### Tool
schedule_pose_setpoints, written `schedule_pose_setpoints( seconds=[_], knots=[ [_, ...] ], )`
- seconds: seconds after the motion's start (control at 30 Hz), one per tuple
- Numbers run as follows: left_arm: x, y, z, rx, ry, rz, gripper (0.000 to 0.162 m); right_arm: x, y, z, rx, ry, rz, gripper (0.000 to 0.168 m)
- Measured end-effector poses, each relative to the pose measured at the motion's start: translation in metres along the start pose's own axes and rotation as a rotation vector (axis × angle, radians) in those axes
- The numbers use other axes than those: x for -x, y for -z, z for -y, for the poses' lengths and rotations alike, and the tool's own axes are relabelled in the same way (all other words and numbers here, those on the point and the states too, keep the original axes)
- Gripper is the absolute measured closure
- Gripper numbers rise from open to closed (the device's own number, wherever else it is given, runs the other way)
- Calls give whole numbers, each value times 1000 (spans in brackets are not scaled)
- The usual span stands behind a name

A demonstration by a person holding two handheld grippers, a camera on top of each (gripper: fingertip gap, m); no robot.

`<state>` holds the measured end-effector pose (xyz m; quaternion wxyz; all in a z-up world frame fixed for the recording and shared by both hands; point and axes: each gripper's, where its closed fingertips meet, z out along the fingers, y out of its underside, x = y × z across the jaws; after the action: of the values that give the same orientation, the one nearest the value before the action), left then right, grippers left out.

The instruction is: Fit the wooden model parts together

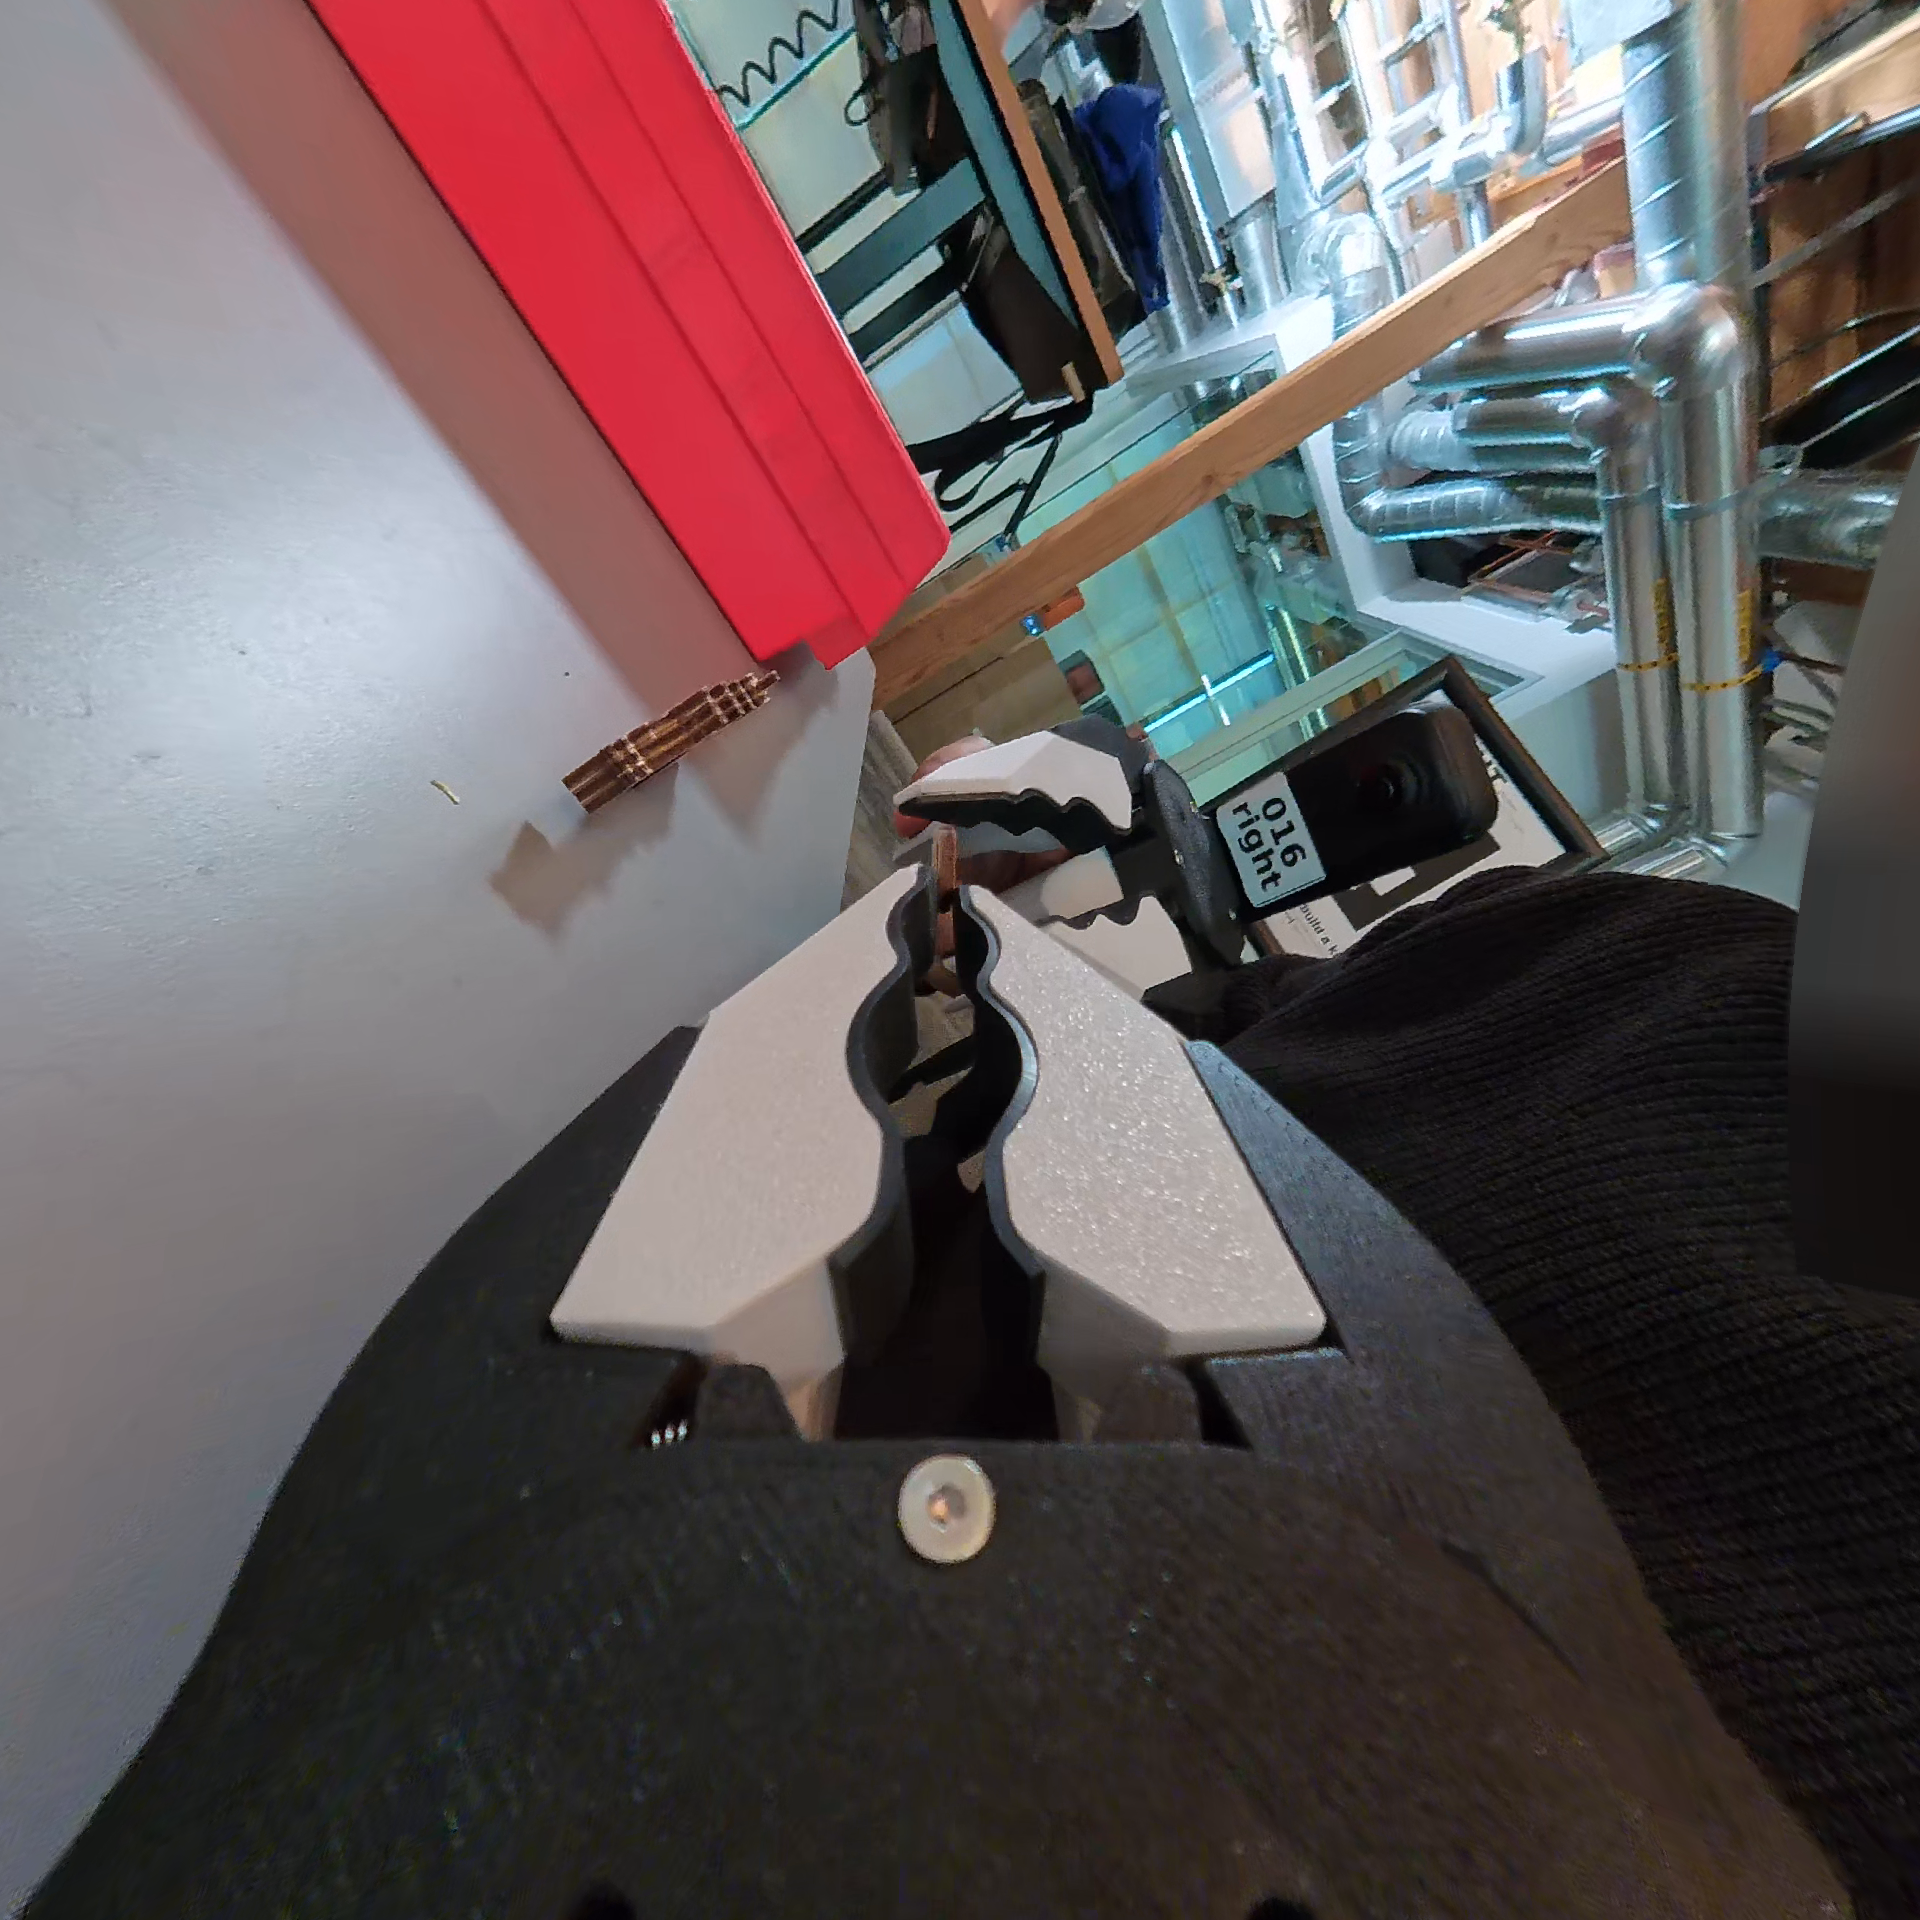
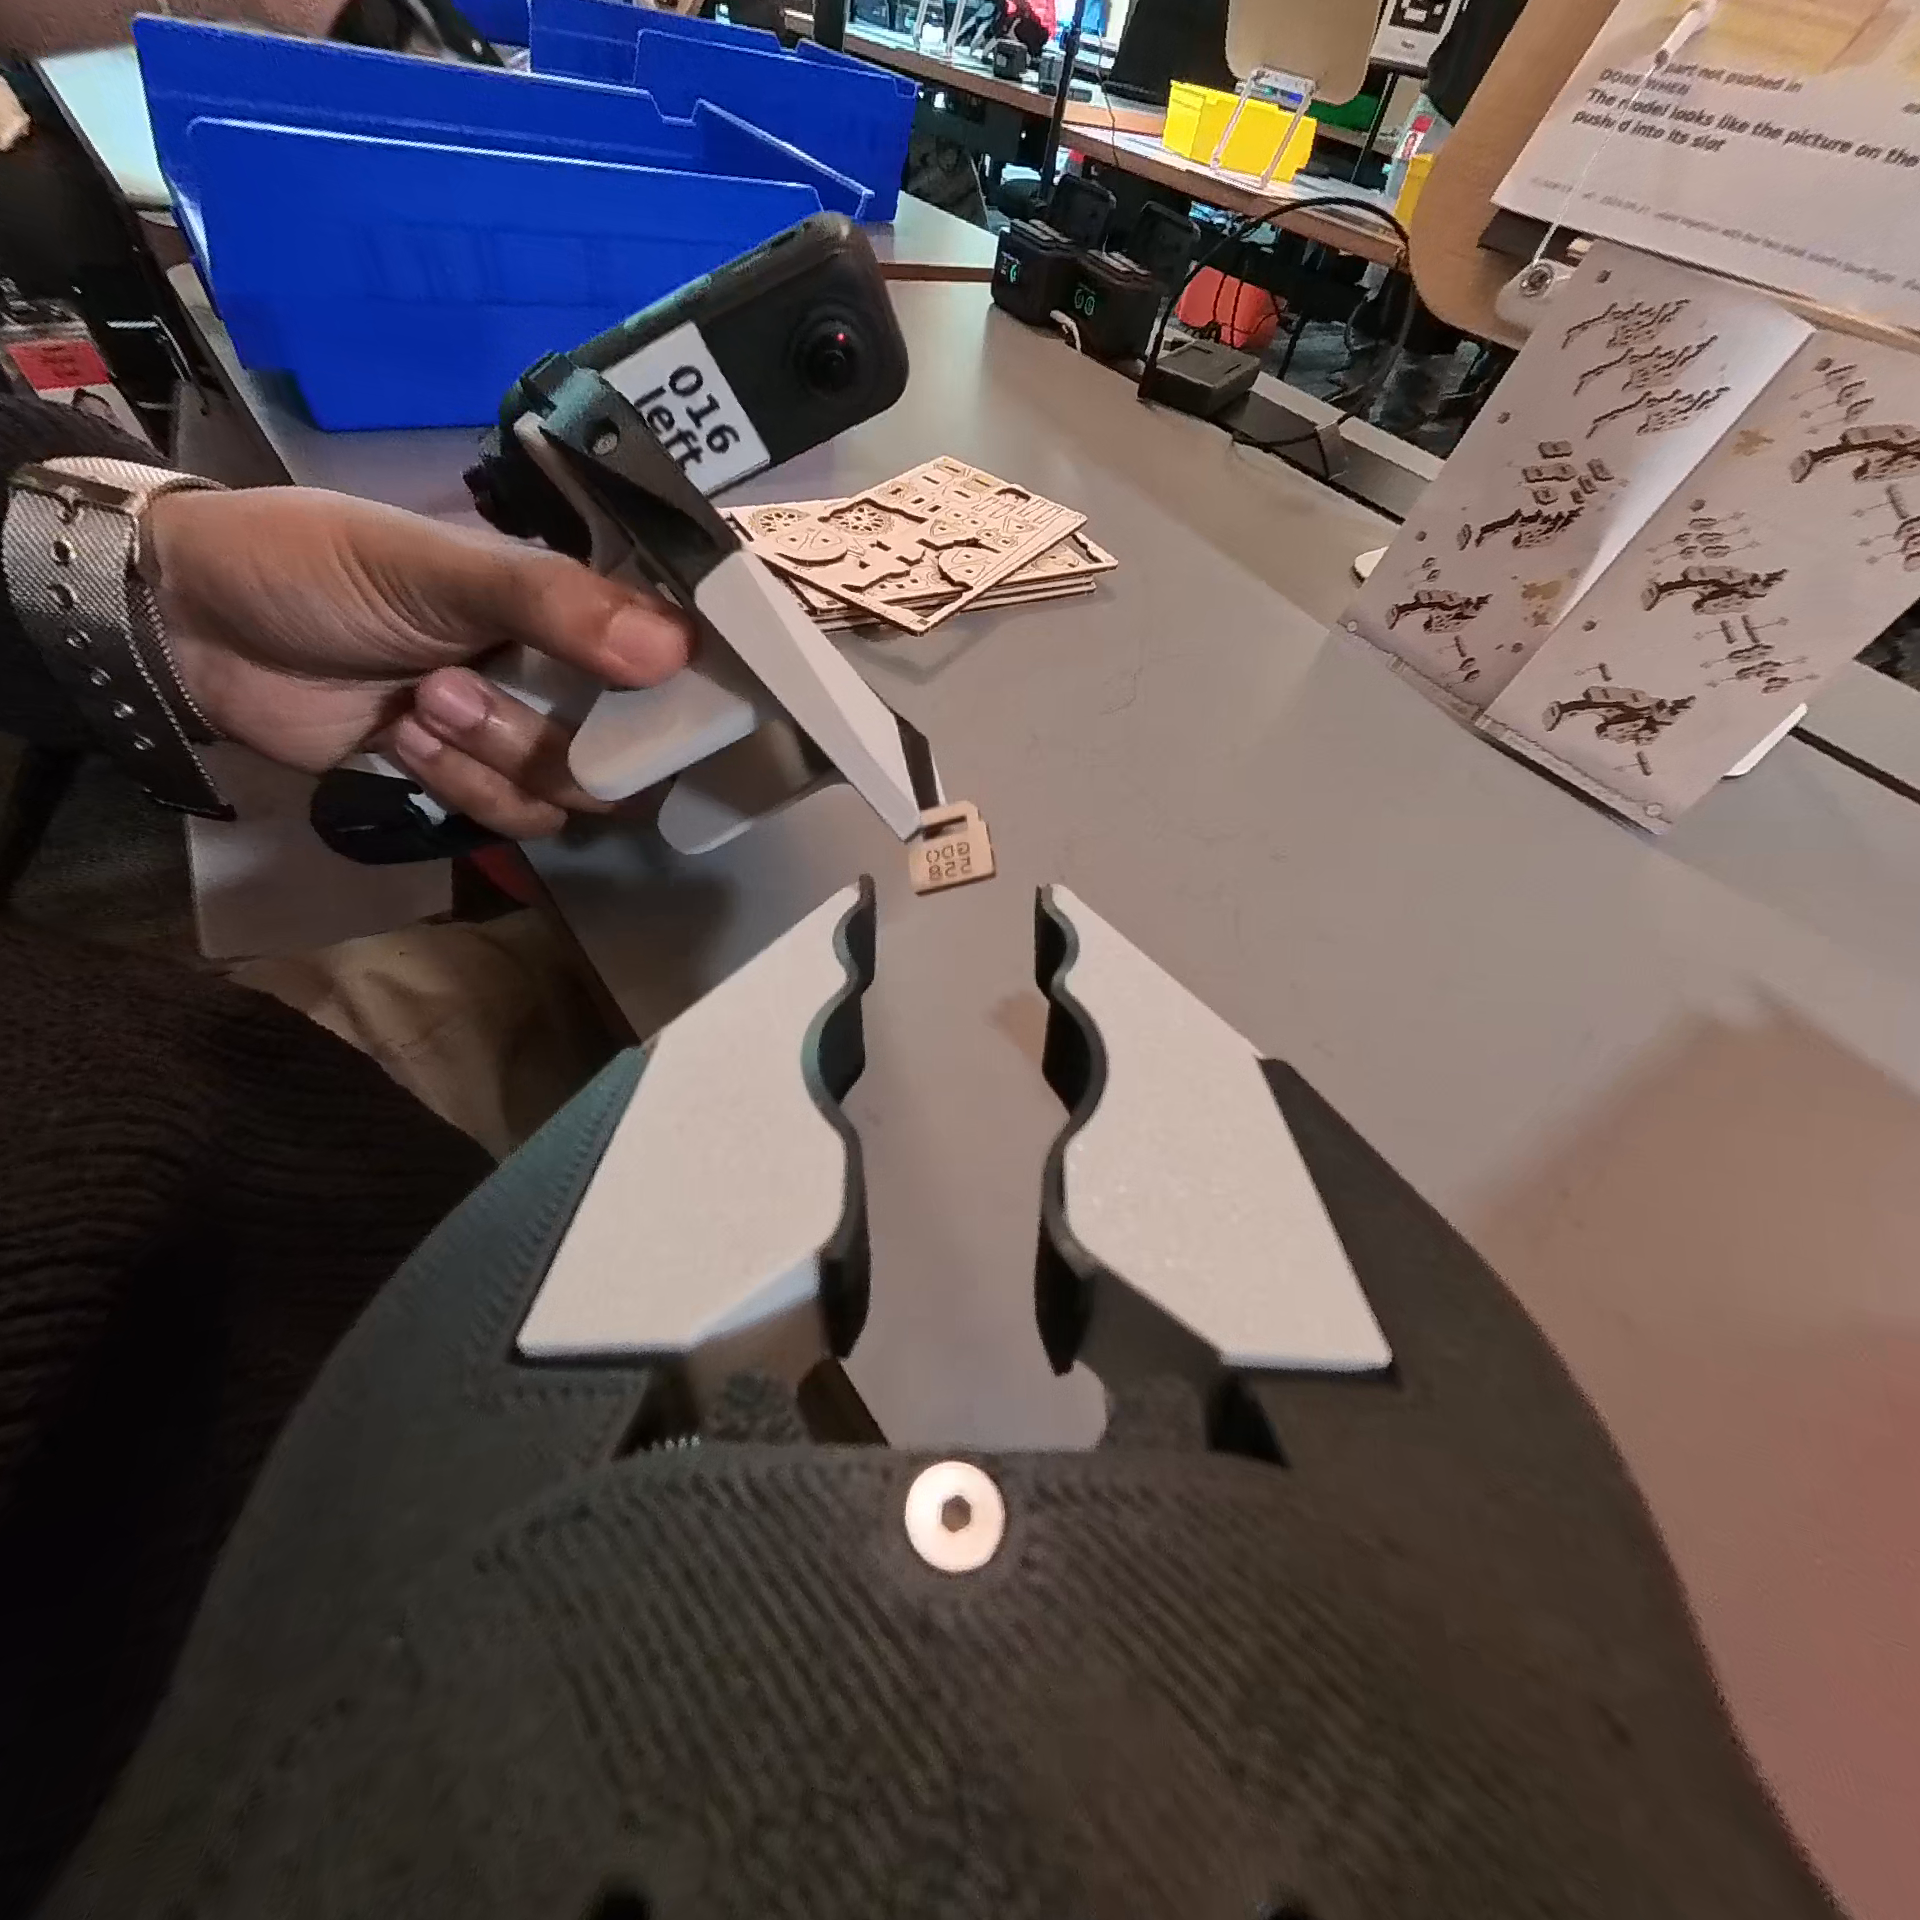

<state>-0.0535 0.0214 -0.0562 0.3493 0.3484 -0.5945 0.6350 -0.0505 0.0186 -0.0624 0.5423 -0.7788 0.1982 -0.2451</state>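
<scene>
My left gripper (image 1: 943,902) is shut on a small flat wooden part (image 1: 945,873), seen edge-on between its tips. In the right wrist view the same left gripper (image 2: 920,821) holds that small wooden part (image 2: 954,858) above the grey table (image 2: 1351,883), just ahead of my right gripper (image 2: 954,909), which is open and empty. The right gripper (image 1: 935,821) also shows in the left wrist view, close beyond the left tips. A stack of laser-cut wooden sheets (image 2: 925,545) lies on the table farther back; it shows edge-on in the left wrist view (image 1: 665,743).
A red bin (image 1: 644,312) stands on the table by the sheets. Blue bins (image 2: 499,239) stand at the back left. Instruction sheets on a stand (image 2: 1621,540) are at the right. A person's hand (image 2: 395,644) and dark sleeve (image 1: 1558,1195) are near the grippers.
</scene>
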Motion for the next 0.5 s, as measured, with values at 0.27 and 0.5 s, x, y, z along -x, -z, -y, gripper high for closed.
schedule_pose_setpoints(
  seconds=[0.27, 0.5],
  knots=[
    [2, -5, -7, 33, -1, 19, 162, 1, -2, -6, 42, 144, -50, 153],
    [-1, -6, -8, 39, -39, 22, 161, 1, -1, -5, 38, 135, -37, 153]
  ],
)
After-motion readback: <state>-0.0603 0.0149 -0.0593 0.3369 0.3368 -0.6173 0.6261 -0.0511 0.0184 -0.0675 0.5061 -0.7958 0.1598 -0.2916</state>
